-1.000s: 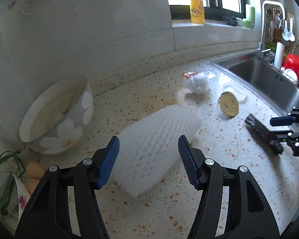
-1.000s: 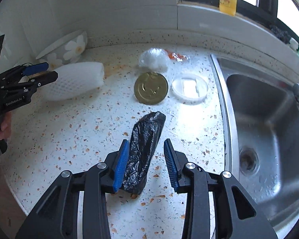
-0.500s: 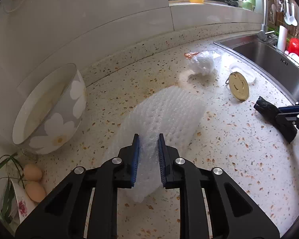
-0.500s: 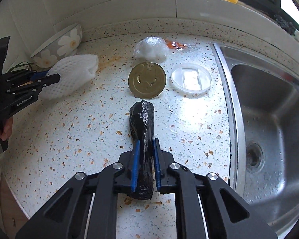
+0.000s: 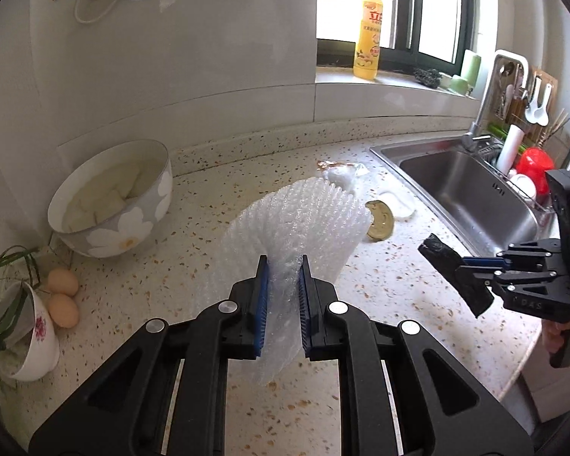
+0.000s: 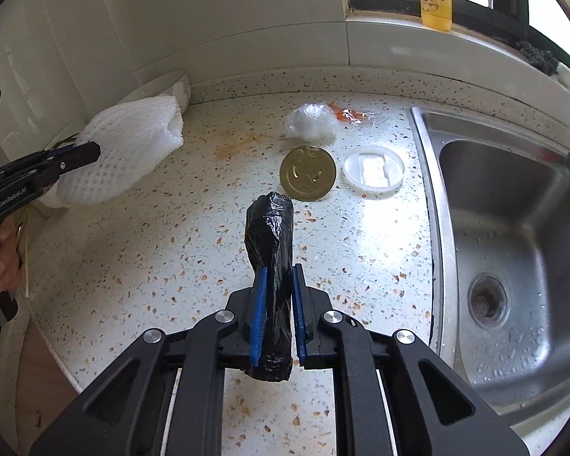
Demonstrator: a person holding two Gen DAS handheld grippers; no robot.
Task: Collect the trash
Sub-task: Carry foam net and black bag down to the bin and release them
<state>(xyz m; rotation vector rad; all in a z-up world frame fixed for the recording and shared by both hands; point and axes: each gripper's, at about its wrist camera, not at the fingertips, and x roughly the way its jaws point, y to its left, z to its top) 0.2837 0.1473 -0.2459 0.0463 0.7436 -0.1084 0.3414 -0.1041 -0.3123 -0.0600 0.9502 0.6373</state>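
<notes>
My left gripper (image 5: 282,266) is shut on a white foam fruit net (image 5: 304,224), which hangs lifted above the speckled counter (image 5: 193,273). The same net (image 6: 129,155) shows at the left of the right wrist view, with the left gripper (image 6: 91,152) pinching it. My right gripper (image 6: 277,273) is shut on a rolled black plastic bag (image 6: 271,235), also raised off the counter. In the left wrist view the black bag (image 5: 452,266) sticks out of the right gripper (image 5: 471,266). On the counter lie a gold can lid (image 6: 307,173), a clear plastic lid (image 6: 374,169) and a crumpled white wrapper (image 6: 311,123).
A flowered bowl (image 5: 114,205) with food stands by the wall at left, with two eggs (image 5: 62,296) and a tipped cup (image 5: 34,338) below it. The steel sink (image 6: 513,235) fills the right side. A yellow bottle (image 5: 368,34) stands on the windowsill.
Both grippers closed, the left on the foam net and the right on the black bag, then both lifted their loads off the counter.
</notes>
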